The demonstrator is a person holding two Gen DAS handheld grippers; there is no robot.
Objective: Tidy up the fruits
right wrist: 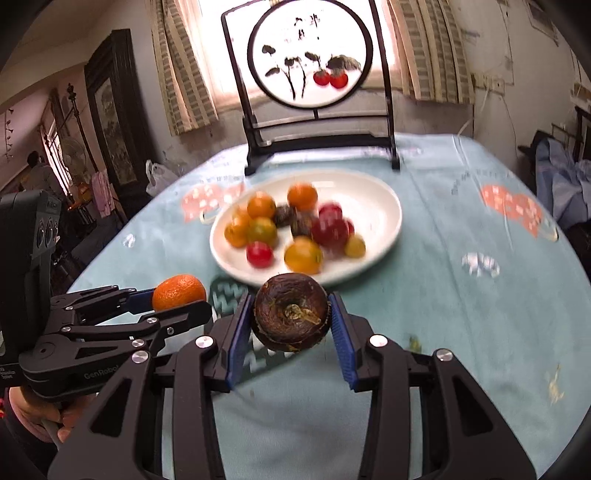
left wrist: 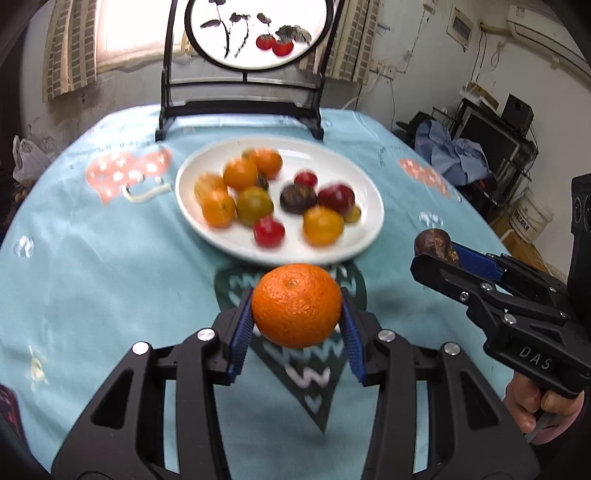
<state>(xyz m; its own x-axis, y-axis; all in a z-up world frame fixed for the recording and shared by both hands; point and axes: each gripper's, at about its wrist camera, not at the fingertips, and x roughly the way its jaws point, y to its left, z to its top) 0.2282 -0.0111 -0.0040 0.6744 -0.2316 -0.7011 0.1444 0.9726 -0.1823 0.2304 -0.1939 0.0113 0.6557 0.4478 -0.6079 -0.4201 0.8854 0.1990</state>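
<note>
My left gripper is shut on an orange and holds it above the tablecloth, just in front of the white plate. It also shows in the right wrist view. My right gripper is shut on a dark brown fruit near the plate's front edge; the fruit shows in the left wrist view too. The plate holds several oranges, red fruits and dark fruits, blurred.
A black stand with a round painted screen stands behind the plate on the light blue tablecloth. Room clutter lies beyond the table's right edge.
</note>
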